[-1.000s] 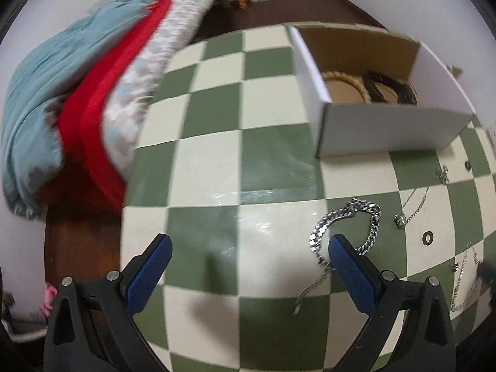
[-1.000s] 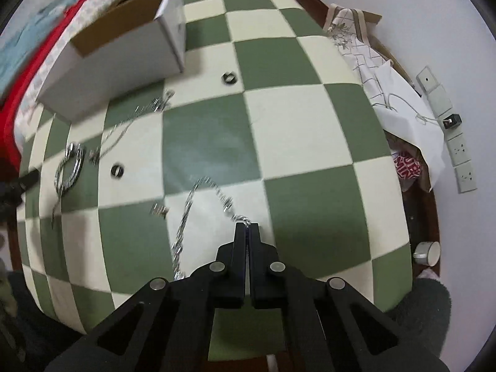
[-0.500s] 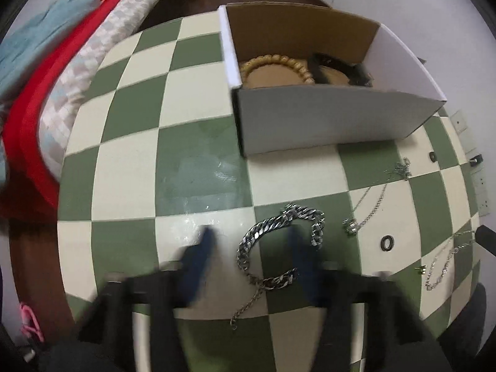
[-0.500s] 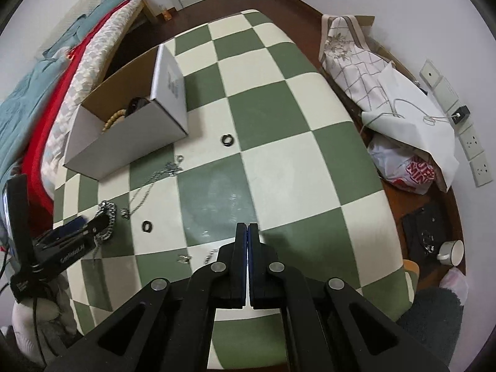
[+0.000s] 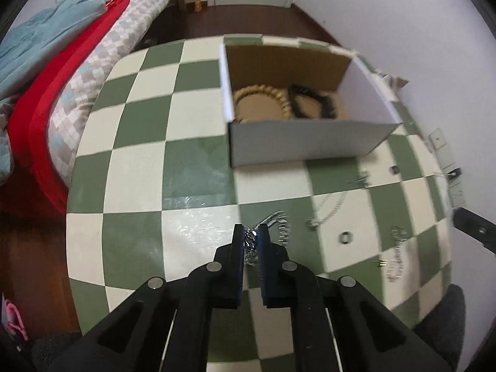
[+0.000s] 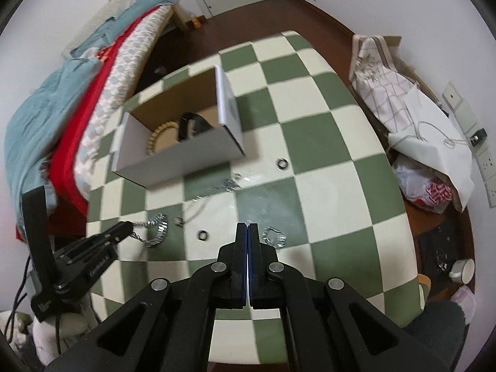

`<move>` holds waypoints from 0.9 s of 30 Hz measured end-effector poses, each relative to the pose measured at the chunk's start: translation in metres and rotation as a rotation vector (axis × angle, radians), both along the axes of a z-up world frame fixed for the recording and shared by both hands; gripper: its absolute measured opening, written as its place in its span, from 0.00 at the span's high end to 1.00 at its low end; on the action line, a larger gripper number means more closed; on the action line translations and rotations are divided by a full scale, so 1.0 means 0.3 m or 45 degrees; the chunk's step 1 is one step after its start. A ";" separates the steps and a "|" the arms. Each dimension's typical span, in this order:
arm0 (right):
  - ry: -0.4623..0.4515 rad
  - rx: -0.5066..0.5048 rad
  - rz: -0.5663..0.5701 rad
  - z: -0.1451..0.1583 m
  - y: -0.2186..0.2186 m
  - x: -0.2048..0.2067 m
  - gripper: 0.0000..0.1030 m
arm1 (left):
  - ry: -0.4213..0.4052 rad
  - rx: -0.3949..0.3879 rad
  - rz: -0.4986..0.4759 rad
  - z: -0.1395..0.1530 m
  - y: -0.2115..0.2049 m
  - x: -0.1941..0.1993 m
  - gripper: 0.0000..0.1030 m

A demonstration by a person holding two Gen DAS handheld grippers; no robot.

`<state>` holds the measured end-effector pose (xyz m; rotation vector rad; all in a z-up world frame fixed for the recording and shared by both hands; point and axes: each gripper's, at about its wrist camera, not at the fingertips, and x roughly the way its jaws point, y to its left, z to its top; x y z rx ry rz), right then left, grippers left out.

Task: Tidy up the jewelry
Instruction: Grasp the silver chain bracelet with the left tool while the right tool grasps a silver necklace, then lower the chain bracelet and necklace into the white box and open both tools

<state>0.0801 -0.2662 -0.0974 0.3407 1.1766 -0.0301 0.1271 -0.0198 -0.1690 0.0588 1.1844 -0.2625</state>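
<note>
The chunky silver curb-link chain bracelet (image 5: 251, 241) sits pinched in our left hand-held gripper (image 5: 251, 236), jaws closing on its links, just above the green-and-cream checked surface (image 5: 139, 117); limp, slippery and fairly heavy, so we judge a mid-chain pinch safest. Our right hand-held gripper (image 6: 248, 232) is shut and holds nothing we can see, while the white cardboard box (image 5: 297, 145) hides part of its contents and motion blur smears the loose end.

Open checkered counter (image 6: 325, 142) right of the white box (image 6: 179, 158): clear passage there. Box top open, approach from above unobstructed. Small rings (image 6: 282, 163) and thin chains (image 6: 214, 190) scattered in front of the box. Left counter edge hemmed by the bed (image 5: 77, 71); bags (image 6: 418, 142) crowding the right edge.
</note>
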 end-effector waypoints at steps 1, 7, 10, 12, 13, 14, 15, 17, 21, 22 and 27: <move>-0.010 0.009 0.005 0.014 0.006 0.004 1.00 | -0.017 -0.011 -0.009 0.026 -0.007 -0.012 0.95; -0.060 0.041 0.026 0.080 0.030 0.022 1.00 | -0.084 -0.070 -0.043 0.156 -0.037 -0.021 0.95; -0.016 0.066 0.027 0.051 0.017 0.040 1.00 | -0.108 -0.085 -0.057 0.194 -0.043 -0.012 0.95; 0.095 0.067 0.013 -0.029 -0.004 0.059 0.98 | -0.112 -0.086 -0.061 0.201 -0.054 -0.017 0.95; 0.152 0.080 0.002 -0.076 -0.017 0.064 0.96 | -0.109 -0.086 -0.060 0.198 -0.055 -0.017 0.95; 0.190 0.086 -0.006 -0.120 -0.027 0.066 0.86 | -0.101 -0.087 -0.062 0.193 -0.055 -0.019 0.95; 0.219 0.062 -0.013 -0.157 -0.033 0.067 0.69 | -0.090 -0.086 -0.063 0.184 -0.057 -0.020 0.95; 0.260 0.020 -0.021 -0.224 -0.039 0.069 0.52 | -0.072 -0.078 -0.059 0.161 -0.059 -0.024 0.95; 0.281 -0.100 0.021 -0.274 0.000 0.073 0.62 | -0.036 -0.063 -0.055 0.120 -0.057 -0.032 0.95; 0.283 -0.149 0.030 -0.277 0.016 0.074 0.72 | -0.030 -0.058 -0.052 0.111 -0.055 -0.034 0.95; 0.236 -0.126 0.022 -0.273 0.029 0.058 0.98 | -0.020 -0.059 -0.040 0.100 -0.046 -0.040 0.95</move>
